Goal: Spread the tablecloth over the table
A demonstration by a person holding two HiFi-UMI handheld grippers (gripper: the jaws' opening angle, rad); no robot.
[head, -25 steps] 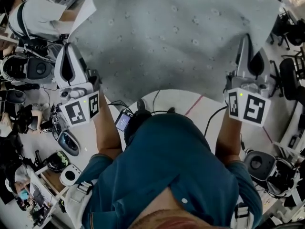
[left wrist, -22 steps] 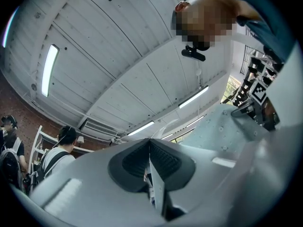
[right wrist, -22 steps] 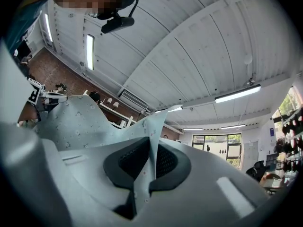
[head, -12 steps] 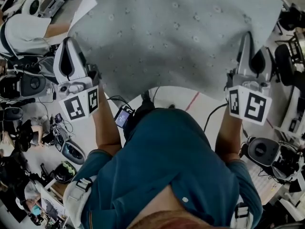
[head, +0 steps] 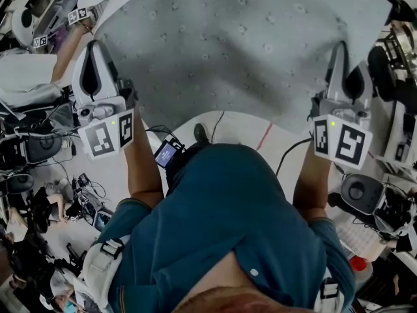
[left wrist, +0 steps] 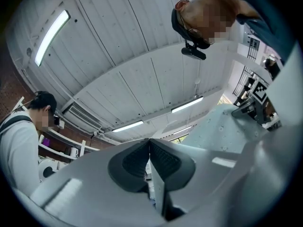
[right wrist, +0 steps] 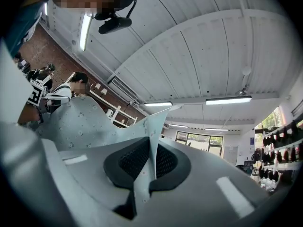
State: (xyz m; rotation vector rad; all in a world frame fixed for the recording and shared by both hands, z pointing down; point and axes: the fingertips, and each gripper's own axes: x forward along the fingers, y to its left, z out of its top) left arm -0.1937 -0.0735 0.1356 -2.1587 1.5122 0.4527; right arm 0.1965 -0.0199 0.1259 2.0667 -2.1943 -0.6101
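The pale grey-blue tablecloth [head: 247,44], printed with small flowers, hangs stretched between my two grippers and fills the upper head view. My left gripper [head: 96,49] is shut on the cloth's near left edge; in the left gripper view its pads [left wrist: 163,161] are pressed together with the cloth [left wrist: 227,126] running off to the right. My right gripper [head: 340,49] is shut on the near right edge; a fold of the tablecloth [right wrist: 80,122] rises from between its pads [right wrist: 135,162]. Both grippers point up at the ceiling. No table shows under the cloth.
Below the cloth's edge lies pale floor [head: 241,130] with a red line and cables. A seated person in white [head: 26,87] and floor clutter are at the left. Another pair of marker cubes [head: 78,15] shows at top left. Chairs and machines [head: 391,64] crowd the right.
Both grippers keep their hold on the cloth and have risen slightly in the view. The surroundings at the left have slid downward; the cloth stays stretched.
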